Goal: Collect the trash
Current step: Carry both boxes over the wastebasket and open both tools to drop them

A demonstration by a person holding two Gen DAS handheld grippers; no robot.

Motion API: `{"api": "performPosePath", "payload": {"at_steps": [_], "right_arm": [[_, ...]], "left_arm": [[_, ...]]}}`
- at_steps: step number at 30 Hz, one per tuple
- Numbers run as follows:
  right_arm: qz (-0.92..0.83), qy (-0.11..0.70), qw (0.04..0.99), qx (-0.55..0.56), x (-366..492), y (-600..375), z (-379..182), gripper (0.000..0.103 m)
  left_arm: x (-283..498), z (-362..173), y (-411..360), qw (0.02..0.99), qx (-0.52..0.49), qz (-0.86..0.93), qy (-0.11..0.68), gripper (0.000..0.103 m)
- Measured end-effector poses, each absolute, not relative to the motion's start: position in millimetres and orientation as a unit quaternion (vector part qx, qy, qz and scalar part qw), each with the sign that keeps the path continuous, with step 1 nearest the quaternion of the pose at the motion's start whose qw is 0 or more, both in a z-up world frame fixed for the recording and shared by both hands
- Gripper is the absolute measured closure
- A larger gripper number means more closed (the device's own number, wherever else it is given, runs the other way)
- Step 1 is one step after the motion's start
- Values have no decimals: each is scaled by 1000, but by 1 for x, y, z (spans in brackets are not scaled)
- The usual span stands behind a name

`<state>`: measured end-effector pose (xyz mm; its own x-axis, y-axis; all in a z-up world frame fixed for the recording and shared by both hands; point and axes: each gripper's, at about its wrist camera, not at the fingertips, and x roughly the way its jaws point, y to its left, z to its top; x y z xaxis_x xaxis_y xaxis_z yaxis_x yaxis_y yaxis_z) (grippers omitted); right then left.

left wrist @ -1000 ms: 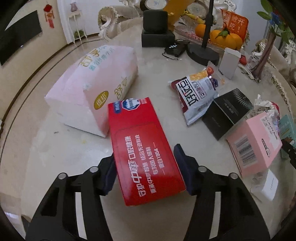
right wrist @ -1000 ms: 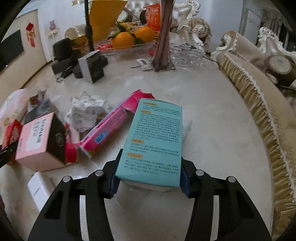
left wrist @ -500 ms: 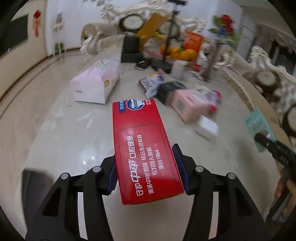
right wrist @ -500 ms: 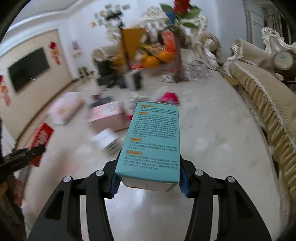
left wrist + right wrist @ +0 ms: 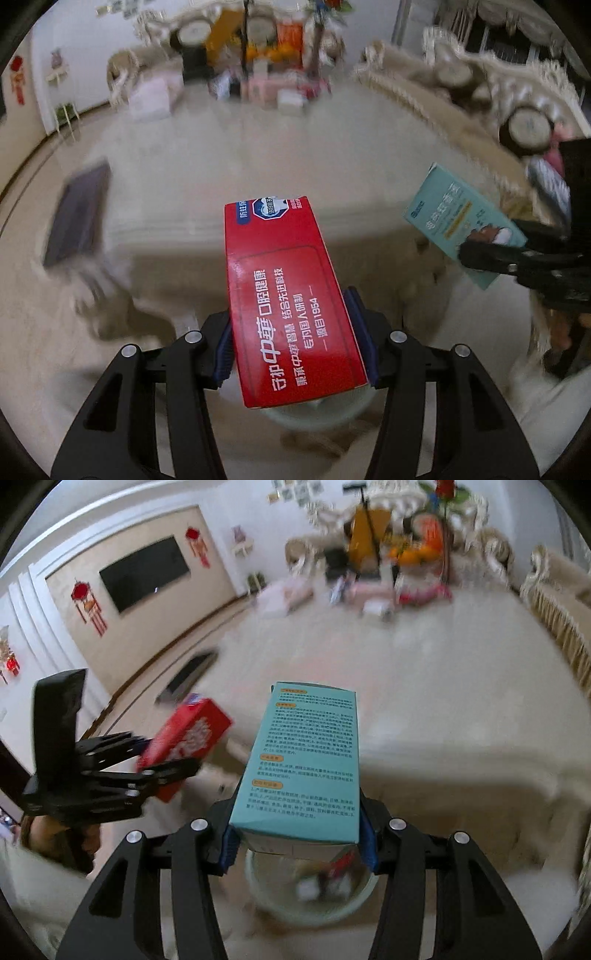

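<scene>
Two boxes held above a pale bin (image 5: 308, 893)

Left hand-held gripper (image 5: 297, 339) clamps red box (image 5: 284, 295) reading "1954"; right hand-held gripper (image 5: 297, 834) clamps teal box (image 5: 306, 760), print too small.

We are in a home living room.

We see a wall-mounted television (image 5: 144, 572) flanked by red hanging ornaments (image 5: 88, 607), ornate cream sofas (image 5: 561, 602) with carved frames, and a pale marble desk (image 5: 461, 686) carrying oranges (image 5: 413, 555) at its far, blurred end.
</scene>
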<state>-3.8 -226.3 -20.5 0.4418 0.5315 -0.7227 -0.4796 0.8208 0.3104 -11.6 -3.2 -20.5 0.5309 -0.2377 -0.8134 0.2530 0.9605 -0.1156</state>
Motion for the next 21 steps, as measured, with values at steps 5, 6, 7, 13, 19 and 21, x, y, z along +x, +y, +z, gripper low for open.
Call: {"api": "performPosePath", "payload": {"at_steps": [5, 6, 7, 13, 19, 21], "right_arm": [[267, 536, 801, 6, 16, -213, -94, 54], [260, 552, 792, 8, 25, -210, -110, 54], [258, 567, 783, 5, 31, -207, -122, 54], [243, 617, 747, -41, 51, -177, -178, 54], [232, 630, 739, -62, 47, -176, -196, 35], [225, 625, 745, -62, 45, -177, -195, 25]], "left_arm": [[1, -103, -13, 808, -16, -165, 565, 50], [6, -116, -16, 799, -14, -164, 579, 50], [11, -130, -19, 786, -13, -167, 595, 50], [38, -196, -32, 738, 3, -165, 655, 50], [33, -221, -28, 724, 12, -136, 676, 22], [32, -221, -23, 729, 13, -121, 673, 19]]}}
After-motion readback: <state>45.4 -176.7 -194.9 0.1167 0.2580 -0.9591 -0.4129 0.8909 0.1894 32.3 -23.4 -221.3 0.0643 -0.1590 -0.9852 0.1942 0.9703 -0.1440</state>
